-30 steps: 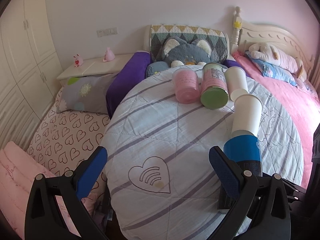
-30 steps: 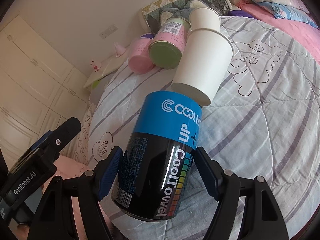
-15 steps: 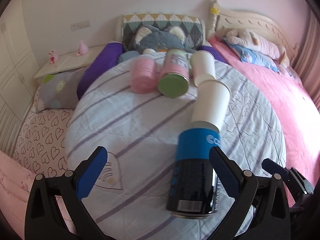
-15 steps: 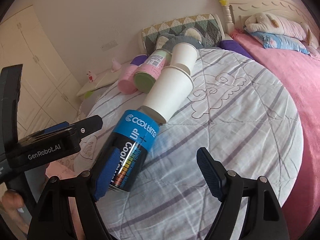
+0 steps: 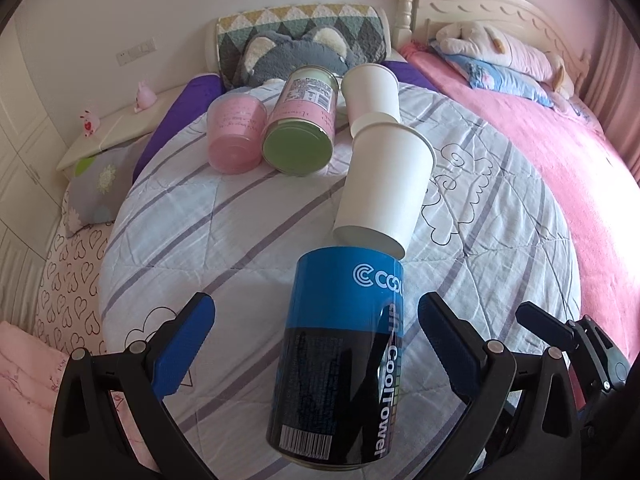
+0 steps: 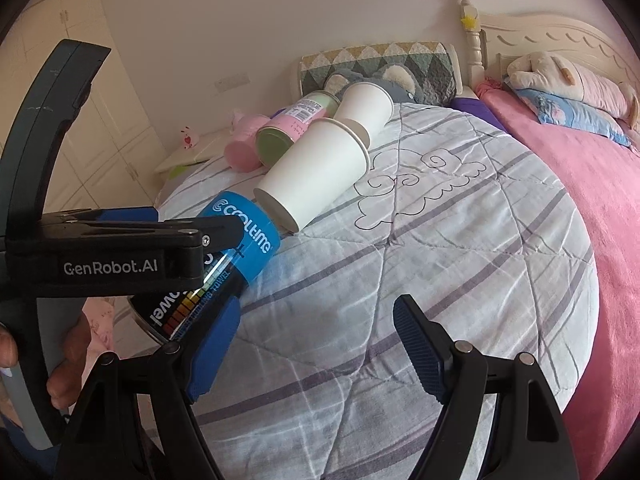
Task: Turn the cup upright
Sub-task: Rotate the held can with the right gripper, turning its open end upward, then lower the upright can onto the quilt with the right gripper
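A blue and black CoolTowel can (image 5: 340, 360) lies on its side on the round quilted bed, base toward me; it also shows in the right wrist view (image 6: 224, 264). A white paper cup (image 5: 384, 184) lies on its side just beyond it, with a second white cup (image 5: 372, 92) behind. My left gripper (image 5: 316, 344) is open, its jaws standing either side of the can without touching. My right gripper (image 6: 316, 344) is open and empty over bare quilt, to the right of the can. The left gripper's body hides part of the can in the right wrist view.
A green-lidded pink can (image 5: 300, 128) and a pink cup (image 5: 236, 136) lie on their sides at the back of the quilt (image 5: 208, 232). A grey cat plush (image 5: 292, 52) and pillows sit behind. A pink bed (image 5: 560, 140) lies to the right, a bedside shelf (image 5: 116, 136) to the left.
My right gripper let go of the can and drew off to the right. My left gripper swung right and closed in until its open jaws bracket the can.
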The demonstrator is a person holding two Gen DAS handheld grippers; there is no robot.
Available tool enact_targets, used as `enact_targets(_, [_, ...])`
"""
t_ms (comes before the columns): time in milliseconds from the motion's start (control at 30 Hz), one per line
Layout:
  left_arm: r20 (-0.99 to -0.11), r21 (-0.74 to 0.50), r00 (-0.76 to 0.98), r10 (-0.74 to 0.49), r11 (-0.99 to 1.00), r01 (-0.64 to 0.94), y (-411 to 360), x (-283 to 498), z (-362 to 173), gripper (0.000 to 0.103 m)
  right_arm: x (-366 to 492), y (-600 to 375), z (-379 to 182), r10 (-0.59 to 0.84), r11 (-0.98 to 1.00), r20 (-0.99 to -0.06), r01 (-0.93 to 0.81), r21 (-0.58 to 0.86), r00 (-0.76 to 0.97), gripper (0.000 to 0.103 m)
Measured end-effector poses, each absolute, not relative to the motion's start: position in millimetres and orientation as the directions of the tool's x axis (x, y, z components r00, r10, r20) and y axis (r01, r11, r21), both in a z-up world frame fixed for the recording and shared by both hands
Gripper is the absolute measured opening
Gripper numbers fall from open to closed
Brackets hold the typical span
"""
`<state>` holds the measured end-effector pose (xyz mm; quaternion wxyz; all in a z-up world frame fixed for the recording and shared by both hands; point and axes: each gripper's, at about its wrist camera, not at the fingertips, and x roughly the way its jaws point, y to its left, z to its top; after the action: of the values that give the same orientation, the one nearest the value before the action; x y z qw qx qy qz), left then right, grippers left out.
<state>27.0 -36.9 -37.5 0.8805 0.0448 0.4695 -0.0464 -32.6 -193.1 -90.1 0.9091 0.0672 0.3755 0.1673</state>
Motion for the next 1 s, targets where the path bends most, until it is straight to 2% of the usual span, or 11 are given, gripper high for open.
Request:
enact_targets(267, [-0.843, 0.034, 0.536, -0.043, 0.99, 0.133, -42.9, 33.2, -48.4, 0.101, -26.7, -204.8, -96.0, 0.365, 0.93, -0.657, -0.233, 0.283, 0.66, 0.08])
enact_targets(300, [-0.844, 0.028, 0.534, -0.052, 0.99, 0.142, -43.6, 32.9, -48.9, 0.098, -26.3, -204.5, -96.0, 0.364, 0.931, -0.658, -0.233, 0.282, 0.659, 0.08])
enact_targets(367, [-0.851, 0.02, 0.522, -0.064, 0.988, 0.154, -45.3, 33.8, -50.5, 0.076, -26.8, -203.6, -95.1, 0.37, 0.929, -0.655, -0.24, 0.283, 0.659, 0.08])
enact_targets(433, [-0.859, -0.009, 0.503, -0.091, 0.987, 0.164, -45.1, 35.2, -53.3, 0.069, -27.7, -201.7, -93.4, 0.377, 0.926, -0.653, -0.252, 0.282, 0.657, 0.08])
enact_targets(533, [-0.857, -0.033, 0.503, -0.113, 0.986, 0.164, -42.7, 34.6, -53.0, 0.069, -29.0, -199.9, -91.6, 0.4, 0.916, -0.647, -0.276, 0.289, 0.649, 0.08])
enact_targets(900, [-0.798, -0.095, 0.58, -0.165, 0.984, 0.149, -25.6, 25.2, -34.2, 0.069, -32.9, -182.6, -87.3, 0.622, 0.783, -0.57, -0.413, 0.465, 0.537, 0.08])
enact_targets(1000, [-0.777, -0.103, 0.605, -0.176, 0.983, 0.154, -23.1, 21.5, -27.4, 0.069, -30.8, -170.9, -89.4, 0.635, 0.772, -0.585, -0.437, 0.462, 0.505, 0.08])
